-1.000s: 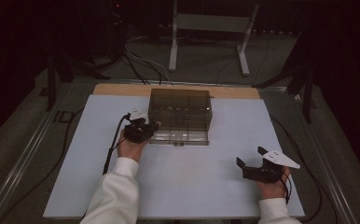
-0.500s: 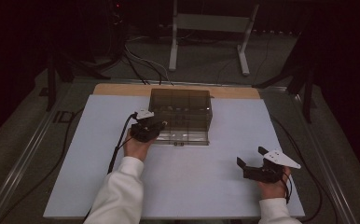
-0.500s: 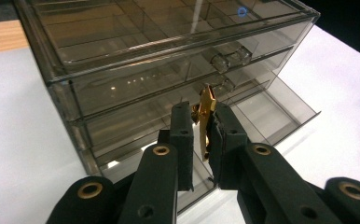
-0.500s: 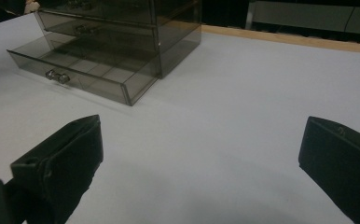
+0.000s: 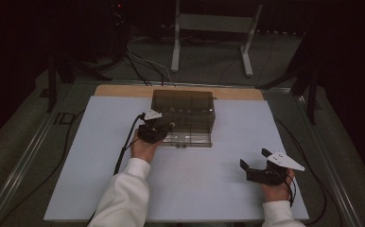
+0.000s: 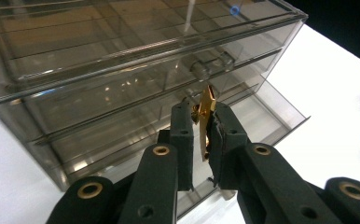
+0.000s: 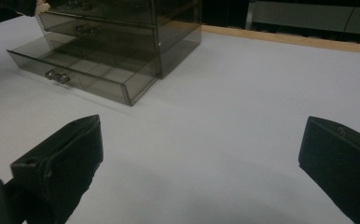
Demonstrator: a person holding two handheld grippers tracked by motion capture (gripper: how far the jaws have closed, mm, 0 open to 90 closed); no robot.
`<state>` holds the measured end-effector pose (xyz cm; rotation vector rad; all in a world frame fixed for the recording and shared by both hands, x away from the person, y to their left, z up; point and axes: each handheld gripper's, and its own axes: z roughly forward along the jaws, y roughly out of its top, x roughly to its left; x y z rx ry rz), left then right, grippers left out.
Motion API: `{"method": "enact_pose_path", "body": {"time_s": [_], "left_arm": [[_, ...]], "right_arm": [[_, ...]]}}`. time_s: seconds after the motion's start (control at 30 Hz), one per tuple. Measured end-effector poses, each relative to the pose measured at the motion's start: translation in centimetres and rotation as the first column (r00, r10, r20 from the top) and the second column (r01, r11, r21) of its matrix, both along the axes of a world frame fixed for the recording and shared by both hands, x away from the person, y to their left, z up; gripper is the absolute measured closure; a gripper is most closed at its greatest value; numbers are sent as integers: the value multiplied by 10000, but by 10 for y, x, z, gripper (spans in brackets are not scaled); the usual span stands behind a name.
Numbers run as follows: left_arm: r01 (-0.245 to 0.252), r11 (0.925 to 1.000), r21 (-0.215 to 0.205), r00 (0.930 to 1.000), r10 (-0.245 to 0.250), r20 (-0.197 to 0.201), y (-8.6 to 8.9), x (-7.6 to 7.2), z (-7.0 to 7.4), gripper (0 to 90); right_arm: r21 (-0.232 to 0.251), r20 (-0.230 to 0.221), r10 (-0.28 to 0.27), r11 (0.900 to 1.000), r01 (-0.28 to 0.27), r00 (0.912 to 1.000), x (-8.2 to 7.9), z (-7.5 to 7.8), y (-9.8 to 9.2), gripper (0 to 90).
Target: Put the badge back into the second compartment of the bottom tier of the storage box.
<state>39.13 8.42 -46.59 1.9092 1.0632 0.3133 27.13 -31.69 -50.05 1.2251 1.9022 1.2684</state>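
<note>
A smoky clear drawer box (image 5: 183, 109) stands at the table's far middle, its bottom drawer (image 5: 186, 139) pulled out toward me. My left gripper (image 5: 165, 127) hovers at the box's front left, over the open drawer's left end. In the left gripper view its jaws (image 6: 199, 114) are shut on a thin gold metal piece (image 6: 209, 103), held upright just before the drawer fronts (image 6: 122, 93). My right gripper (image 5: 255, 169) rests low at the near right, well apart from the box, jaws wide open (image 7: 201, 158) with nothing between them.
The white table top (image 5: 218, 184) spreads between both hands. In the right gripper view the open drawer (image 7: 82, 70) shows dividers and a small knob (image 7: 58, 76). A wooden strip (image 5: 124, 90) runs behind the box. Cables trail off the left edge (image 5: 124, 156).
My left gripper has shifted right and slightly forward, from beside the box's left corner to over the open drawer. The right gripper has stayed put and open.
</note>
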Motion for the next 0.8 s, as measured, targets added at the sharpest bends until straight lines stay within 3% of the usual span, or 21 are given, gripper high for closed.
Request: {"method": "enact_pose_path", "body": {"time_s": [0.8], "left_arm": [[424, 9991, 86, 9987, -421, -292, -26, 2, -10, 817]], "right_arm": [[-12, -9, 1, 10000, -1, 10000, 0, 0, 0, 0]]}}
